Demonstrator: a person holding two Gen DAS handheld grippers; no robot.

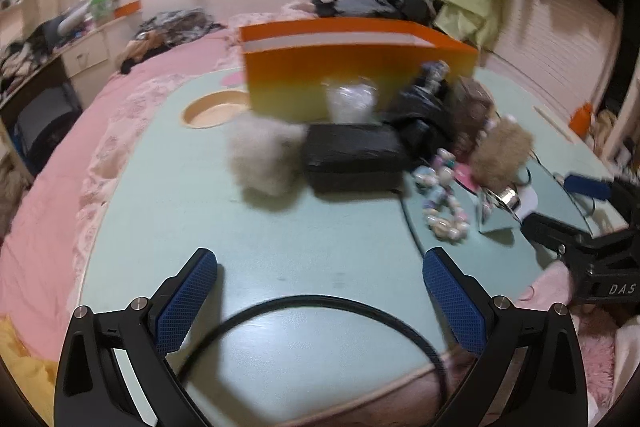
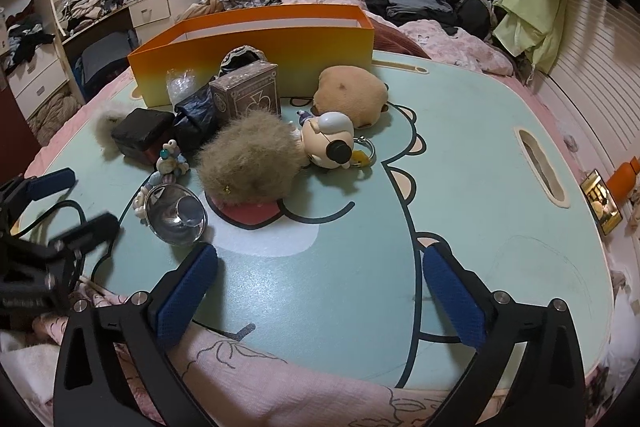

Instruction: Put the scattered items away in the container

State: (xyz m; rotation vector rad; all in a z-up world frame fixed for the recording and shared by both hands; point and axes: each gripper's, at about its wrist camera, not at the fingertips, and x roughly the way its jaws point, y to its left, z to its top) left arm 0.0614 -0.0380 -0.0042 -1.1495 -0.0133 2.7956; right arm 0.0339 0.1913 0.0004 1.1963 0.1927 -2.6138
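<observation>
- The orange box stands open-topped at the far side of the mint-green lap table; every place below is told from that box.
- Left gripper: jaws spread wide, nothing between the blue pads, hovering over bare table well short of the box, on its near side.
- Right gripper: jaws likewise wide apart and empty, also on the near side of the box, further from it than the clutter.
- Just in front of the box's near wall: a clear plastic bag, a crumpled black bag and a patterned card box standing upright.
- A tan plush lies near the box's right-hand end, apart from the wall.
- A black case sits in front of the box's middle in the left view, with a pale fluffy pom-pom touching its left side.
- Nearer the grippers than those: a brown fluffy pom-pom, a white figure keychain beside it, a bead string and a shiny metal bowl.
- The bowl is the item farthest from the box and closest to the right gripper's left finger.
- A black cable arcs across the table between the left gripper's fingers.
- All items lie outside the box.
</observation>
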